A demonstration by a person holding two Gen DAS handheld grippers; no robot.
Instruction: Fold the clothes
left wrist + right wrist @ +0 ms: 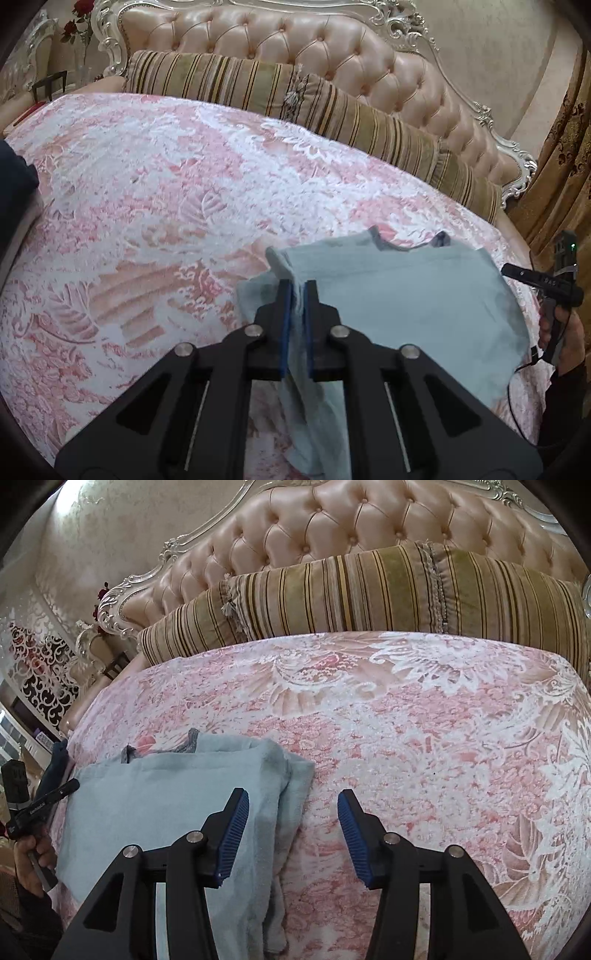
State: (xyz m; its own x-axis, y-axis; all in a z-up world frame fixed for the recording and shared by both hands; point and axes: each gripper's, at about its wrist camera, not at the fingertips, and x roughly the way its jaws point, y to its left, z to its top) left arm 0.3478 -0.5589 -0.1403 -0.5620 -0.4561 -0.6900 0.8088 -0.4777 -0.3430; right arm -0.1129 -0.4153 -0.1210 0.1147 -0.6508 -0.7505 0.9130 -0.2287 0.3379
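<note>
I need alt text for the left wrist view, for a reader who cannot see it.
The left tongs are shut on a bunched edge of a pale blue shirt lying on a pink and white patterned bedspread. Behind it are a striped bolster and a tufted headboard.

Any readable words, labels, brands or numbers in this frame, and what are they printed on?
None can be read for certain.
White print on the black left gripper handle at the right wrist view's left edge: too small and blurred.
White marks on the black right gripper body in the left wrist view: unreadable.
</note>
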